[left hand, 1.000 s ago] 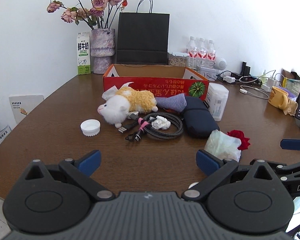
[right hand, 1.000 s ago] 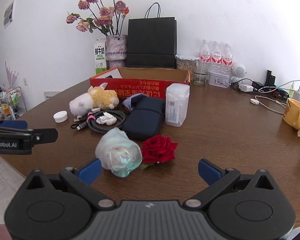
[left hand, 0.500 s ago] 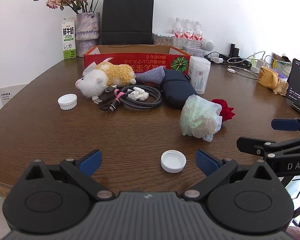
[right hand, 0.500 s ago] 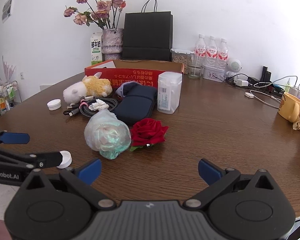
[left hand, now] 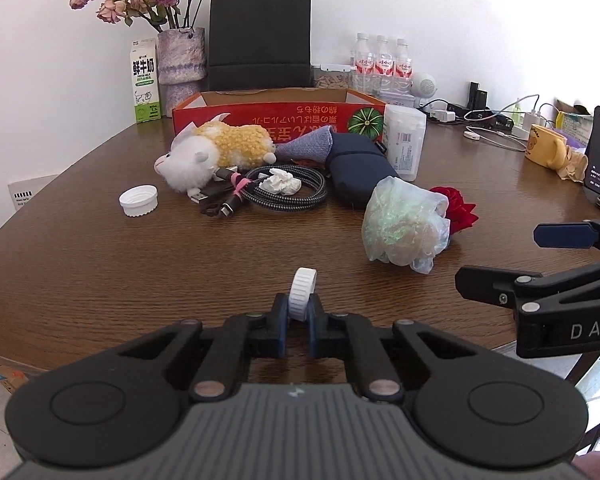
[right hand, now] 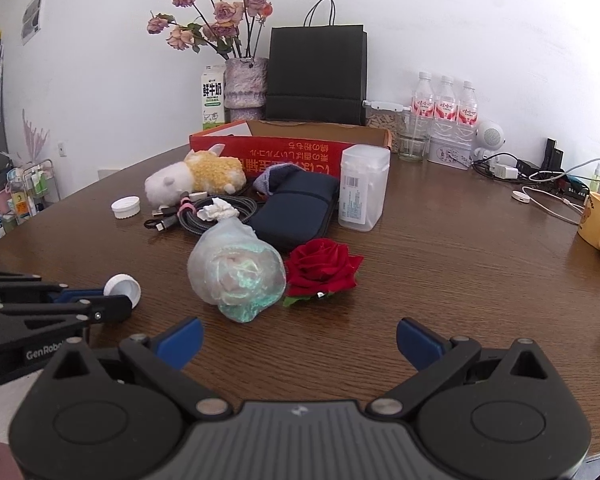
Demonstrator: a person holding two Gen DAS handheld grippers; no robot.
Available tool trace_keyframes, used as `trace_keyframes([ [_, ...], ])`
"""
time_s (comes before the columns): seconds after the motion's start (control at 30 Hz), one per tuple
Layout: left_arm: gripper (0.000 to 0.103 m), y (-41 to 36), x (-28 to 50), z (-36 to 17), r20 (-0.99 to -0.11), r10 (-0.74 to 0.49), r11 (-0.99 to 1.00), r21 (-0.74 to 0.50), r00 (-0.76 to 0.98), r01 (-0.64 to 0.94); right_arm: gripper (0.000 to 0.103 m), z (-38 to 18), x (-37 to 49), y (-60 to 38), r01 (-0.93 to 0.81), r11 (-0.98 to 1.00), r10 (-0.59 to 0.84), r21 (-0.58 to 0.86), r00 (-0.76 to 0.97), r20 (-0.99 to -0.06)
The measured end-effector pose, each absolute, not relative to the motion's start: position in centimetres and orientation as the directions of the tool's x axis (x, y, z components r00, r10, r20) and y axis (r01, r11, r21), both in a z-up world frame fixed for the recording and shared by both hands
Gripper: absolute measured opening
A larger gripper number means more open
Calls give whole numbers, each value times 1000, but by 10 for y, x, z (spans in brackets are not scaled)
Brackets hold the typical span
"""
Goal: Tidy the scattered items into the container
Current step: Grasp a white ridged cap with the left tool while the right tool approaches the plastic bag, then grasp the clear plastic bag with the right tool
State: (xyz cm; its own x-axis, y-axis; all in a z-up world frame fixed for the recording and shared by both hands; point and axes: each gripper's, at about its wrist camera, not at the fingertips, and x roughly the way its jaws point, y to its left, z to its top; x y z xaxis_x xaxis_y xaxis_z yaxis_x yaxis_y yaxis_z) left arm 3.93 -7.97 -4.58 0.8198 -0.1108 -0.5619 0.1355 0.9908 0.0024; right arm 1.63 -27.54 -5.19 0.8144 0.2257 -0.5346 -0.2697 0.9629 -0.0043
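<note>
Jaws of left gripper (left hand: 299,312) closing, pinched white cap (left hand: 302,294) on edge; red box (left hand: 268,120) straight ahead; right gripper (right hand: 299,338) wide open, empty.

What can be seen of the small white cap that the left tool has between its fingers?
The small white cap is round, looks like plastic, with a ribbed rim and a smooth flat face. It stands on edge, tipped up off its flat side, above the near part of the brown wooden table. The left tool is closing on it, its blue-padded fingers pressing both flat faces. Nothing else visibly touches it.
</note>
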Motion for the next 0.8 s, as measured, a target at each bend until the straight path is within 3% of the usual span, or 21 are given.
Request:
trace_keyframes([
  [0.67,10,-48,54,-39,-538,-75,997,-24,839,74,103,-44,38,-236,-334,940,258,-69,827,-499],
  [0.8,10,-42,56,-36,-526,-70,997,-26,848,66,94,-42,46,-225,-344,935,261,-84,831,-492],
])
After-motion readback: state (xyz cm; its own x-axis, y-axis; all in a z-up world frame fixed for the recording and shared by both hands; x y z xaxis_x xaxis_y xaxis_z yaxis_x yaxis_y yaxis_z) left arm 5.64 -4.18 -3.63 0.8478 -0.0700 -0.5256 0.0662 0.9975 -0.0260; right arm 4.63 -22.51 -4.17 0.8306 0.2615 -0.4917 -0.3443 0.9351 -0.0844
